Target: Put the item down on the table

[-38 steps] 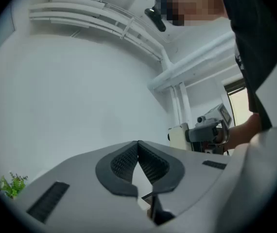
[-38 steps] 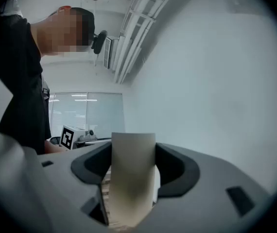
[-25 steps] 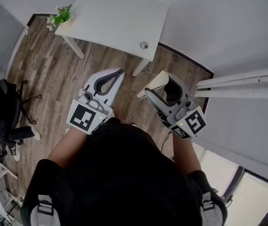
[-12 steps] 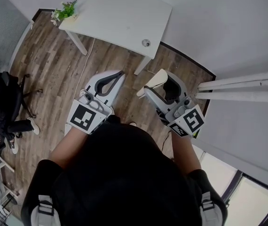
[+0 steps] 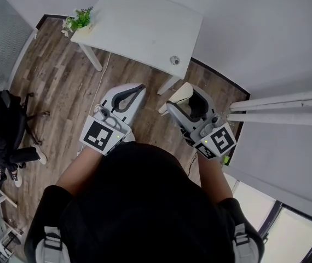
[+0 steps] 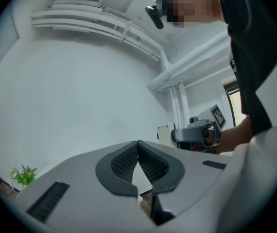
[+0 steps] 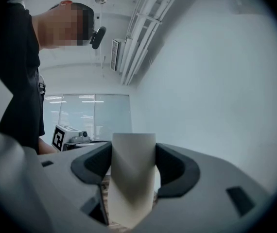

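Tabletop (image 5: 139, 26), white, stands on a wooden floor (image 5: 57, 86) in the head view, with a small green plant (image 5: 79, 19) at its left corner and a small round object (image 5: 174, 60) close to its near right corner. The person holds both tools over the floor, short of the tabletop's near edge. The right claw (image 5: 179, 100) carries a pale item (image 5: 181, 92) in the air just off that near right corner, clear of the tabletop; the left claw (image 5: 138, 87) is beside it, apart

In the left gripper view the left claw (image 6: 138, 147) has its ribbed pads (image 6: 125, 160) pressed together at the tips, with nothing between them

In the right gripper view the right claw (image 7: 132, 154) is clamped on the pale item (image 7: 131, 178), an upright, faceted column whose top rises above the pads
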A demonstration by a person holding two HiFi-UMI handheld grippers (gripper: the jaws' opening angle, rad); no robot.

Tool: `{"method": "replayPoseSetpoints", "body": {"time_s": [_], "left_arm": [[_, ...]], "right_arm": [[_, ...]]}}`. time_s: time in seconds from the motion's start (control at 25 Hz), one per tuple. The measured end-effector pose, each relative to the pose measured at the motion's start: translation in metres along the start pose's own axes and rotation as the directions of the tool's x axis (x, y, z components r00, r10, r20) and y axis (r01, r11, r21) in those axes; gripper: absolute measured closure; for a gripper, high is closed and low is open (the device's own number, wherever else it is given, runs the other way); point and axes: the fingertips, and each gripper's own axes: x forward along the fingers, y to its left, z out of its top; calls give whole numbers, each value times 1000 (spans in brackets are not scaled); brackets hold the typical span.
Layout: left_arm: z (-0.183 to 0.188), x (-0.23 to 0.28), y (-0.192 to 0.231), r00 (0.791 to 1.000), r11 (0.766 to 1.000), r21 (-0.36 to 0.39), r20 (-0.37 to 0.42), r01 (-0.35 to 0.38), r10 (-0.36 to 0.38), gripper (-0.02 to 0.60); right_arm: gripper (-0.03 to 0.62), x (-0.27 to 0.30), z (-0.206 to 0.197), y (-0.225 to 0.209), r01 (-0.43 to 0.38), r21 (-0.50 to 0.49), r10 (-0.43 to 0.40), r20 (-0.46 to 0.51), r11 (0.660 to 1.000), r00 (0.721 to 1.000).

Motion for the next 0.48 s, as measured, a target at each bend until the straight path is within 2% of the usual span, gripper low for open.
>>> {"method": "replayPoseSetpoints", "body": {"time_s": [0.2, 0.48], "left_arm": [[-2, -4, 32, 1000, 1000, -12, 9, 19, -19, 588], [-9, -1, 55, 999, 998, -42, 10, 40, -39, 588]], "right_arm": [[312, 34, -1, 0, 19, -4, -19, -3, 1000, 1000], [312, 57, -8, -2, 46, 3, -46, -14, 999, 999]]}}
